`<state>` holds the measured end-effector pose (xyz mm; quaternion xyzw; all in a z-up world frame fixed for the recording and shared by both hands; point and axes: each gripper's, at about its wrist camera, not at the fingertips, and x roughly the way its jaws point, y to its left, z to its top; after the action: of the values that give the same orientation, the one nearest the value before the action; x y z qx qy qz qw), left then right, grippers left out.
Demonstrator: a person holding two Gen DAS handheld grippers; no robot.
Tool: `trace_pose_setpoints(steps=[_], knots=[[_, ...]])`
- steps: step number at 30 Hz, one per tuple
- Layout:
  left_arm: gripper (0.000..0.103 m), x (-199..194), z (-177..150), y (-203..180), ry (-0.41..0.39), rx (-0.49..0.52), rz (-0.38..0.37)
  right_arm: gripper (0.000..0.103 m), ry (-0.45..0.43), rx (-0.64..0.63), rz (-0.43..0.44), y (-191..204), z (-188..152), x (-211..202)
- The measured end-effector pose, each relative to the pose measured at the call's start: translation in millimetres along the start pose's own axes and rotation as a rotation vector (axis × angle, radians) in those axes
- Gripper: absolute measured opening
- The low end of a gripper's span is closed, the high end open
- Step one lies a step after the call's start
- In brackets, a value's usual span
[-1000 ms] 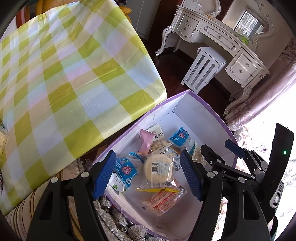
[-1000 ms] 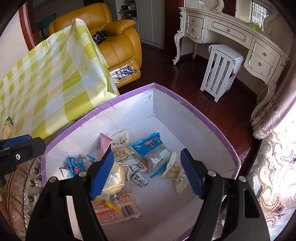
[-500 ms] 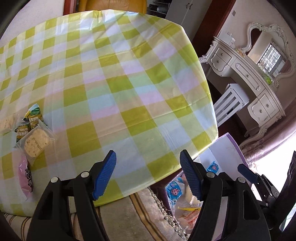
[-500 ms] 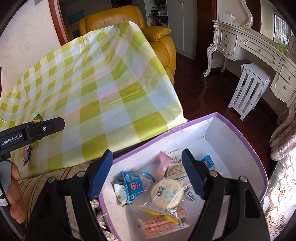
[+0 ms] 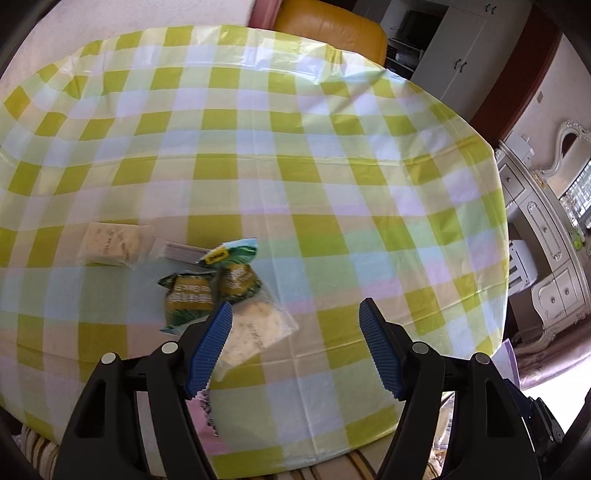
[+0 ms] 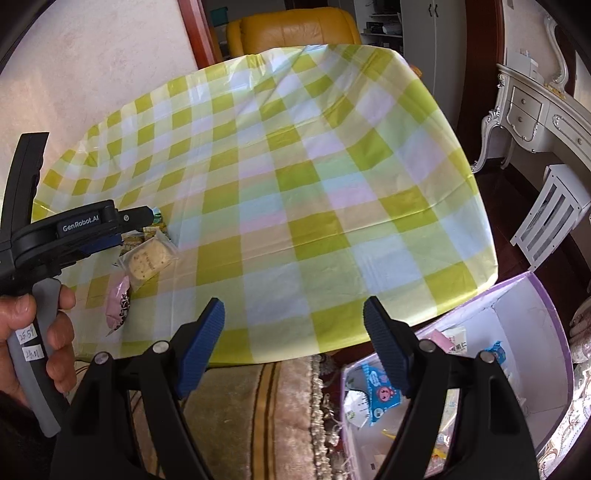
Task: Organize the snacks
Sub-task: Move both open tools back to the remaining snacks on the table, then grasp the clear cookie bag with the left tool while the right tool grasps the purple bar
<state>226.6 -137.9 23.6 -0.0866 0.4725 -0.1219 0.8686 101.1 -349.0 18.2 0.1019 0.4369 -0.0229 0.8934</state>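
Left gripper (image 5: 295, 347): jaws stand wide apart with nothing between them, held above the near part of the table, blue ribbed pads facing each other; in the right wrist view it shows from the side, held in a hand (image 6: 33, 332).
Right gripper (image 6: 293, 347): jaws parted, nothing held, over the near edge of the table with the box below and to its right.
Table (image 5: 332, 147): covered by a yellow-green, white and pale pink checked plastic cloth.
Snacks on the table: a small cluster at the near left part of the cloth, just beyond the left gripper's left pad.
Round cracker pack (image 5: 255, 328): clear wrapper, lying flat, partly behind the left pad.
Green packets (image 5: 192, 295): two or three green and yellow wrappers, touching the cracker pack and one another.
Square cracker pack (image 5: 112, 243): clear wrapper, farther left, just beside a thin purple-brown bar (image 5: 181, 253).
Pink packet (image 6: 118, 306): lies nearest the table edge, close to the round cracker pack.
Box (image 6: 517, 317): purple-rimmed, white inside, on the floor beside the table; several wrapped snacks lie in it, among them a blue packet (image 6: 380, 395).
Surroundings: yellow leather armchair (image 6: 295, 29) behind the table, white dressing table (image 6: 535, 110) and white stool (image 6: 554, 218) at right.
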Motion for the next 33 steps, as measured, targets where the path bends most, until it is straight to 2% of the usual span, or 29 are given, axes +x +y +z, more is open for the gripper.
trace_pose_setpoints(steps=[10,19,21,24,27,30,33], knots=[[0.069,-6.0,27.9,125.7,-0.041,-0.17,0.138,0.077,0.039,-0.078,0.096,85.3,7.7,26.1],[0.072,2.2,27.2,203.1,-0.05,-0.323,0.164,0.077,0.1,-0.154,0.157,152.2,4.6,57.4],[0.072,5.9,25.1,208.3,-0.048,-0.331,0.154,0.077,0.121,-0.173,0.164,164.6,2.9,65.6],[0.073,14.5,24.7,202.2,-0.033,-0.291,0.114,0.077,0.145,-0.199,0.155,179.0,0.7,77.8],[0.08,23.3,26.4,188.2,-0.02,-0.222,0.079,0.077,0.171,-0.221,0.136,189.0,-2.1,90.0],[0.088,28.1,30.1,174.9,-0.021,-0.153,0.076,0.077,0.183,-0.244,0.123,196.3,-4.9,97.2],[0.088,36.2,32.3,162.7,-0.007,-0.083,0.099,0.074,0.193,-0.263,0.113,201.8,-7.1,102.9]])
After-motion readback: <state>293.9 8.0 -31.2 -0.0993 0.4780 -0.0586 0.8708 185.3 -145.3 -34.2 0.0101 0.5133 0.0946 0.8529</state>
